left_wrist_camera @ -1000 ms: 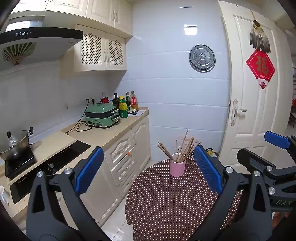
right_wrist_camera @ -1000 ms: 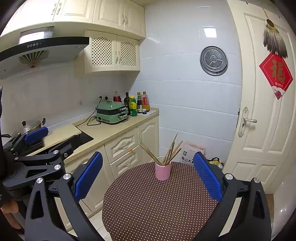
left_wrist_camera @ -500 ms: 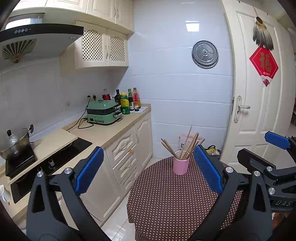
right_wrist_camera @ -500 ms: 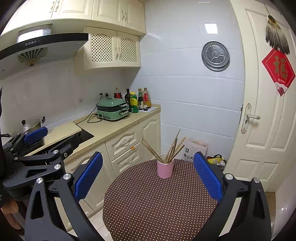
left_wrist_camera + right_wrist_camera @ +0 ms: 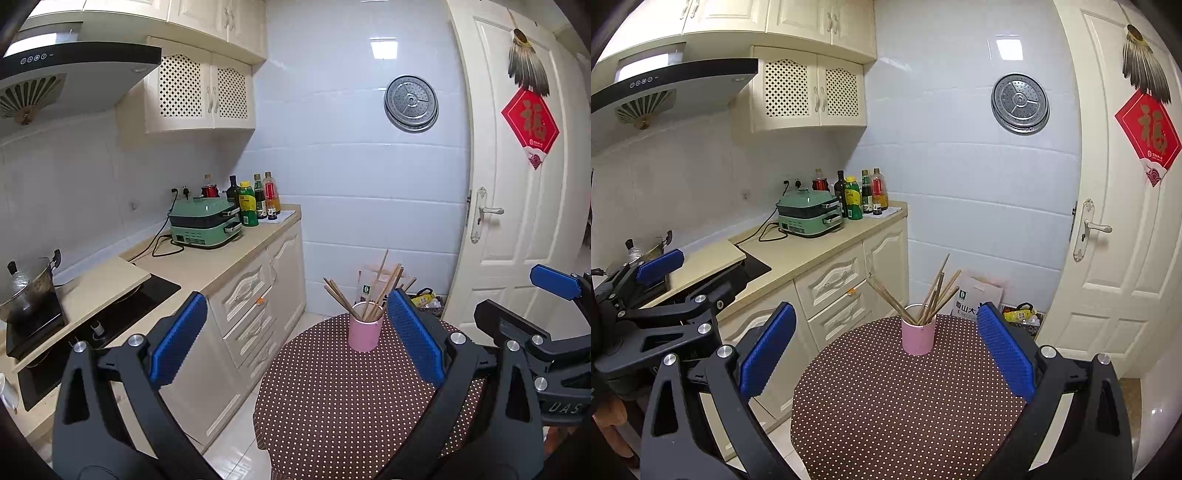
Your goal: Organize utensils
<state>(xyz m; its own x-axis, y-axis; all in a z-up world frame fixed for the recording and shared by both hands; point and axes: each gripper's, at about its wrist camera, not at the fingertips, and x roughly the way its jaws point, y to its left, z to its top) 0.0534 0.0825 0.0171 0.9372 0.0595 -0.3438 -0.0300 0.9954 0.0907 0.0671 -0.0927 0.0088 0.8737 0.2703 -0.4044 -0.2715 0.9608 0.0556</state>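
A pink cup stands upright at the far side of a round table with a brown dotted cloth. Several wooden chopsticks stand in it, fanned out. The cup and chopsticks also show in the right wrist view on the same table. My left gripper is open and empty, held above the table's near left side. My right gripper is open and empty, well short of the cup. Each gripper shows at the edge of the other's view.
A kitchen counter runs along the left with a green cooker, bottles, an induction hob and a pot. A white door is at the right. Bags lie on the floor behind the table.
Both grippers have tilted up and drifted slightly; the cup sits a little lower and further right in the views. Both stay open and empty.
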